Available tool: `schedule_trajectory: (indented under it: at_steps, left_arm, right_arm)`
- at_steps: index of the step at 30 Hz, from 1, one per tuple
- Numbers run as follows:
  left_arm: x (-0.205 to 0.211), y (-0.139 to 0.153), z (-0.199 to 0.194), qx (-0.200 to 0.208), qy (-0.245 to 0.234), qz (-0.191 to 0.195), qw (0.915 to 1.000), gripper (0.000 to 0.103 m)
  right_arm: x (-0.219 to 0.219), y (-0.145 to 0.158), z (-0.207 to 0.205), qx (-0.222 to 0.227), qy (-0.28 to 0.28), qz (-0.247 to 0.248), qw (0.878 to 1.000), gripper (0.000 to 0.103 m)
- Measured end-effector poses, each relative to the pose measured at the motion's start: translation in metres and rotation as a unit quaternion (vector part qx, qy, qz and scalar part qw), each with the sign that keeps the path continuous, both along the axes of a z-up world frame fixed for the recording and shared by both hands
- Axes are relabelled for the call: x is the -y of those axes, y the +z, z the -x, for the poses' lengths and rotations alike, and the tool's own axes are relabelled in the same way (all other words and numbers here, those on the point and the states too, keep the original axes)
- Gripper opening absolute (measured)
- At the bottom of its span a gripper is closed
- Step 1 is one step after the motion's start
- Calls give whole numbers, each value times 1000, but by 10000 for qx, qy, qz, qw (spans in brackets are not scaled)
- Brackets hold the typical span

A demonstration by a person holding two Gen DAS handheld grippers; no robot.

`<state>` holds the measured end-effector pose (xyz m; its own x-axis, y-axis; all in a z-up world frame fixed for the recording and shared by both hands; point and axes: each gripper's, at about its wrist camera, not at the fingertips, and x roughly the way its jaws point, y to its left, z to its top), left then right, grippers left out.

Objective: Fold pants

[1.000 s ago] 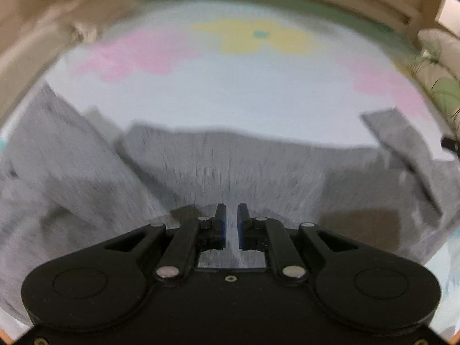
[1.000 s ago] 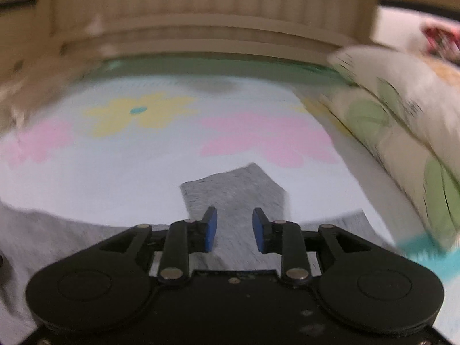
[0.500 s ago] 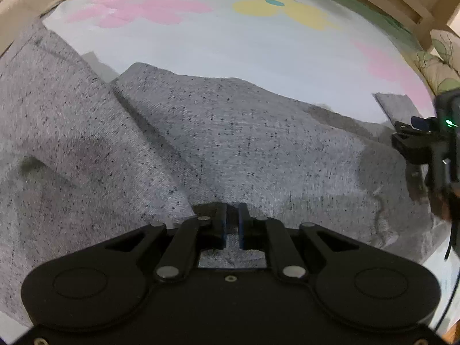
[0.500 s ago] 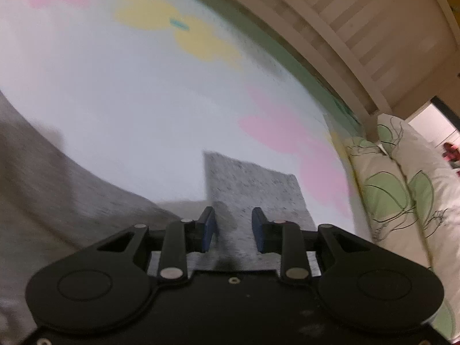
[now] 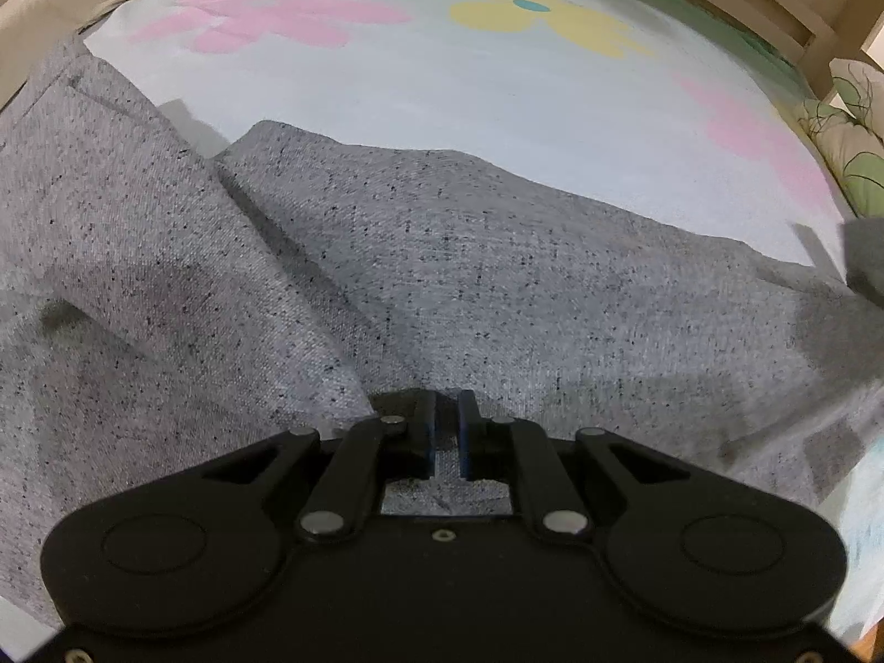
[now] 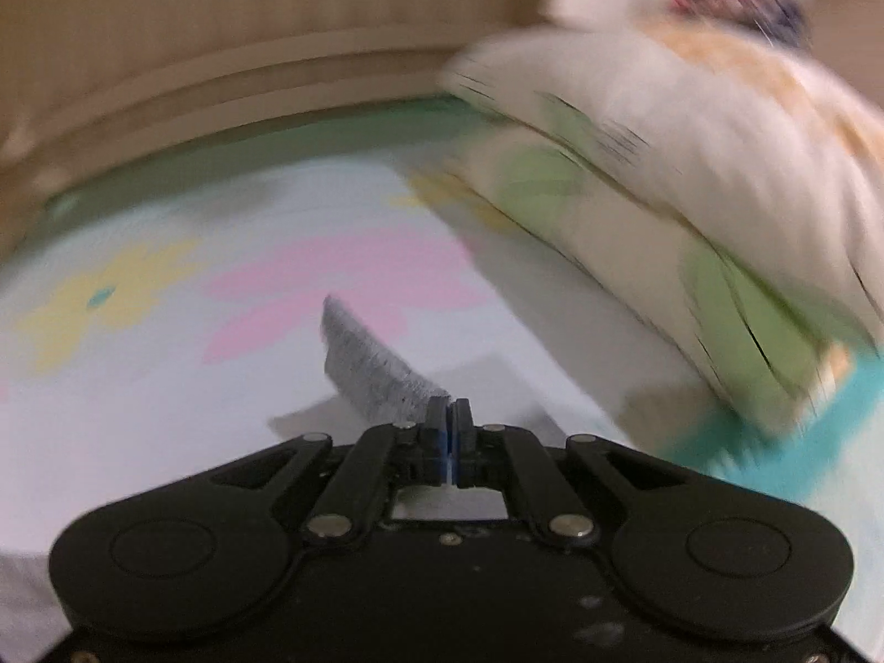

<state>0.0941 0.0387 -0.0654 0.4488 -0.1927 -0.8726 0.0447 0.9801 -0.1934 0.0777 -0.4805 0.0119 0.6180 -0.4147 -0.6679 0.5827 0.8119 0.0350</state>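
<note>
1. On our left gripper the jaws stand nearly together, with only a narrow gap between the blue-edged pads, and grey cloth shows in that gap and in the window just behind it. We take it to be clamped on a thin layer of the pants.

2. Straight ahead of the left jaws the pants spread wide as speckled grey fabric. A raised fold runs from just left of the fingertips up and away to the far left, and a second panel overlaps there.

3. Beyond the far edge of the cloth lies the bed sheet, pale blue with pink and yellow flower shapes. Far off to the right of the jaws a leaf-print pillow sits at the sheet's edge.

4. On our right gripper the jaws are clenched, pads pressed together on a corner of the pants.

5. That corner stands up from the fingertips as a stiff grey strip, reaching forward and to the left of the jaws, lifted clear of the sheet, with its shadow on the sheet beneath.

6. Past the strip we see the same flowered bed sheet. To the right of the jaws the pillow lies stacked and badly blurred; a pale wooden bed rail curves along the far side.
</note>
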Motion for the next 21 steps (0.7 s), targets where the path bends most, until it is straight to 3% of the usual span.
schedule_trajectory:
  at_steps: [6,10,15,21]
  left_arm:
    - [12,-2,-1,28,-29,-70,10000,16]
    - [15,-3,-2,13,-9,-69,10000,16]
    - [14,-3,-2,6,-16,-55,10000,16]
    - [11,-1,-3,-25,-7,-20,10000,16]
  right_arm:
    - [42,-45,36,-445,-470,-1034,9925,1]
    - [56,-57,39,-430,-595,-1403,9874,1]
    - [58,-48,50,-256,-622,-1444,9872,1]
    - [60,-42,64,-385,-893,-996,9903,1]
